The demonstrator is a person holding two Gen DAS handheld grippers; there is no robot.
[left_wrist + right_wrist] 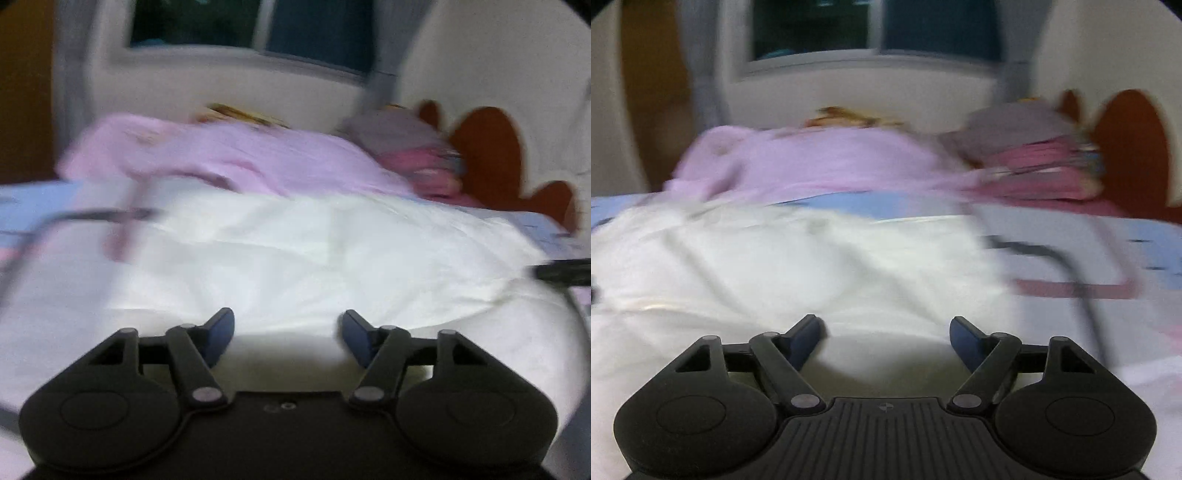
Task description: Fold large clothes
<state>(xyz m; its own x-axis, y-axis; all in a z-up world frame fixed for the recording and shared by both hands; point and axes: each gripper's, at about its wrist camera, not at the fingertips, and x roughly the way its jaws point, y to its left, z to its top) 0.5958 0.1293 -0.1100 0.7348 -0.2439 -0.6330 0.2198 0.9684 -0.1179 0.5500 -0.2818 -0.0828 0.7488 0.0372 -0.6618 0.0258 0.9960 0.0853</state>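
Note:
A large white garment lies spread and wrinkled across the bed; it also shows in the right wrist view. My left gripper is open and empty, just above the garment's near part. My right gripper is open and empty over the garment's near right part. The tip of the right gripper shows at the right edge of the left wrist view. Both views are blurred.
A pink garment lies bunched behind the white one, also in the right wrist view. A stack of folded grey and pink clothes sits far right by a brown headboard. A patterned bedsheet lies underneath. A window is behind.

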